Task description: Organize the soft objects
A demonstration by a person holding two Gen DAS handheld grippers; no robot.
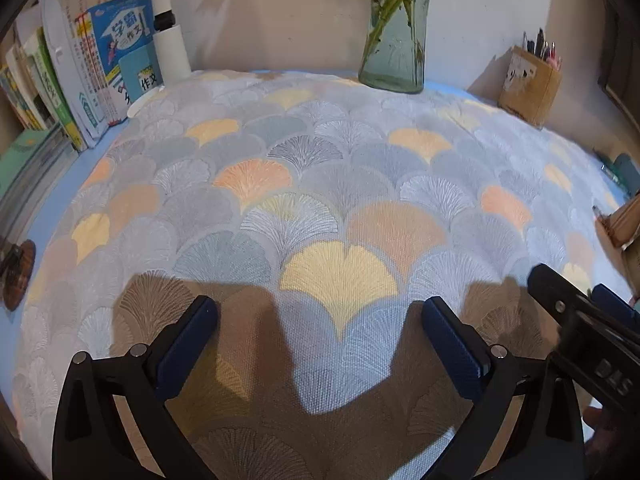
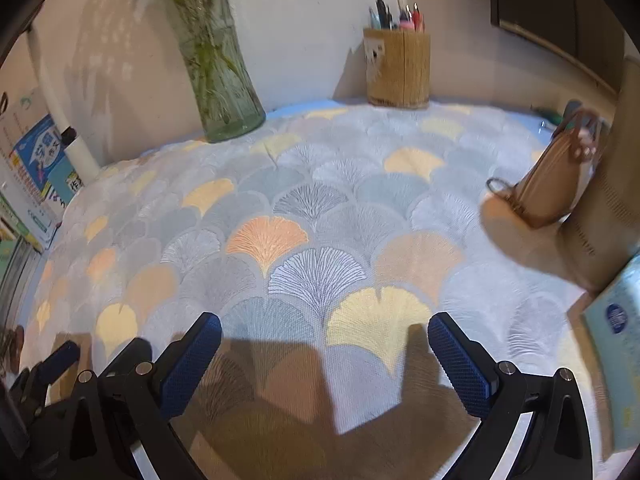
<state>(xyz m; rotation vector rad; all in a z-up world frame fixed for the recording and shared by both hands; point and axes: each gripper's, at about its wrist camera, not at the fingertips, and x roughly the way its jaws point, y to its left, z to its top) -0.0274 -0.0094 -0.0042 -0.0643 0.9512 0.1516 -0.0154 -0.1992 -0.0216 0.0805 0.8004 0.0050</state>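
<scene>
A large soft cushion (image 1: 320, 200) (image 2: 320, 220), patterned with grey, orange and yellow fan-shaped leaves, lies flat on a blue desk and fills most of both views. My left gripper (image 1: 320, 308) is open over the cushion's near edge, its blue-padded fingers wide apart with nothing between them. My right gripper (image 2: 325, 322) is open too, just to the right of the left one and above the same edge. Each gripper shows at the side of the other's view: the right gripper (image 1: 576, 288) and the left gripper (image 2: 96, 354). Both cast shadows on the fabric.
A glass vase (image 1: 394, 52) (image 2: 220, 80) with green stems and a wooden pen holder (image 1: 530, 84) (image 2: 398, 68) stand behind the cushion by the wall. Books (image 1: 80, 72) and a white lamp post (image 1: 170, 40) are at the left. A tan pouch (image 2: 556, 176) and a tissue pack (image 2: 616, 360) sit at the right.
</scene>
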